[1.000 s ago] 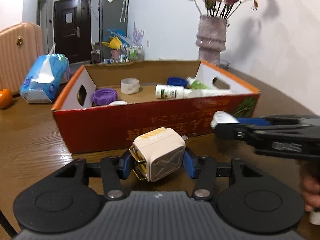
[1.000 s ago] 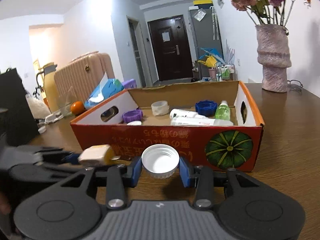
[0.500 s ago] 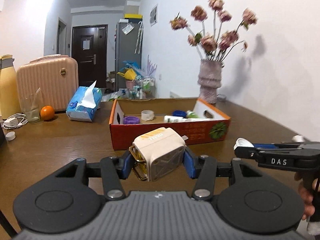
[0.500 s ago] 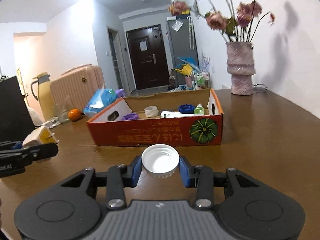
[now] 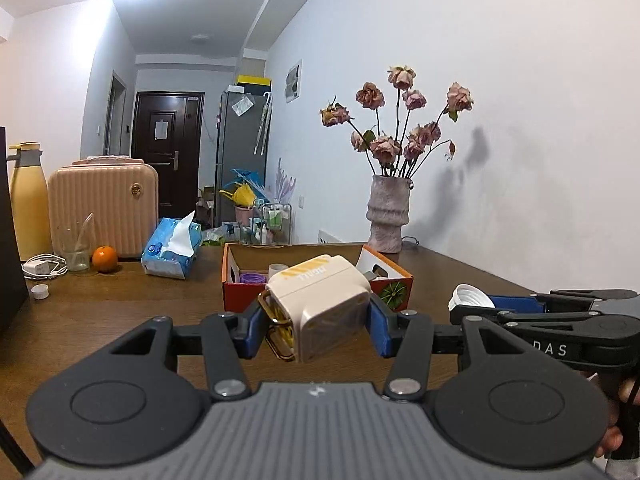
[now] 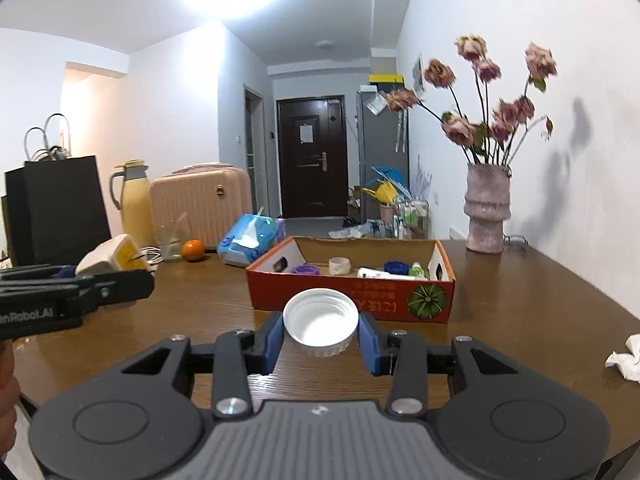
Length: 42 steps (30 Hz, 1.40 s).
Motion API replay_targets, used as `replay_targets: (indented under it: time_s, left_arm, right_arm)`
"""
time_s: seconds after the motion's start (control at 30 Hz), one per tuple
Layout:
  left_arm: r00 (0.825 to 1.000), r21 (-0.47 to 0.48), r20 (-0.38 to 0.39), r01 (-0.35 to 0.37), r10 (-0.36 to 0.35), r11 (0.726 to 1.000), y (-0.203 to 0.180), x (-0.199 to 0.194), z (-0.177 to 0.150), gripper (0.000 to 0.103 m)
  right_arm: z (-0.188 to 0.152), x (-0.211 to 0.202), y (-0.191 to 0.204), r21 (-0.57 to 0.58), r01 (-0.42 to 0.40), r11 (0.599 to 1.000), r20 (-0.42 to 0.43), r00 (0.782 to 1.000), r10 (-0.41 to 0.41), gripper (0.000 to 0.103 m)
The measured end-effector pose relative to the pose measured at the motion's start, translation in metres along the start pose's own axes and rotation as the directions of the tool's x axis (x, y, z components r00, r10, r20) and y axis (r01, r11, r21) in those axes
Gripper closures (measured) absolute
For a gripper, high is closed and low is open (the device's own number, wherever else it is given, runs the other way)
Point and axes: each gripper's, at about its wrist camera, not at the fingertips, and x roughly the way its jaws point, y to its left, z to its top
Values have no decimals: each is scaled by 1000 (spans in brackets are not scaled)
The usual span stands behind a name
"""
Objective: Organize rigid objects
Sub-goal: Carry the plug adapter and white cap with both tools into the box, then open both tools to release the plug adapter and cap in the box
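I see the counter [image 6: 520,300] stretching ahead with the box [image 6: 352,294] well off, already holding sorted bits, so I judge both loads belong in it. My left hand-held gripper [image 5: 316,322] pinches a cream charger [image 5: 320,304] by its flat sides, held above the wood. My right hand-held gripper [image 6: 320,334] pinches a white cap [image 6: 320,328] across its rim, mouth up.

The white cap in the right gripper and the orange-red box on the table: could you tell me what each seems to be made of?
White cap: likely moulded plastic, semi-gloss, with a ribbed rim and threads inside. Orange-red box: corrugated cardboard, seemingly; printed outside, plain brown inside, with punched handle holes.
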Motion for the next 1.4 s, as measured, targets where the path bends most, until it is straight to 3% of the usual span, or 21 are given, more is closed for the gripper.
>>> replay_targets:
  time_s: [0.3, 0.6, 0.93, 1.1, 1.3, 1.4]
  left_arm:
    - [999, -24, -28, 16, -17, 1000, 5, 15, -3, 51]
    - [998, -30, -60, 9, -11, 1000, 21, 82, 13, 51]
    - [990, -16, -130, 50, -51, 999, 45, 238, 57, 51]
    - [971, -51, -231, 50, -60, 997, 58, 332, 59, 51]
    - [947, -51, -308, 80, -92, 995, 65, 411, 48, 51]
    - [946, -50, -310, 88, -99, 995, 67, 433, 41, 38]
  right_arm:
    - [-1, 8, -1, 0, 13, 1000, -8, 1000, -13, 64]
    - [10, 63, -22, -18, 27, 999, -48, 998, -27, 64]
    - [56, 185, -54, -98, -5, 995, -83, 997, -4, 64]
    - [63, 265, -67, -107, -27, 994, -153, 988, 10, 64]
    - [58, 342, -79, -117, -43, 992, -238, 971, 14, 64]
    - [51, 365, -80, -123, -46, 991, -254, 967, 13, 64]
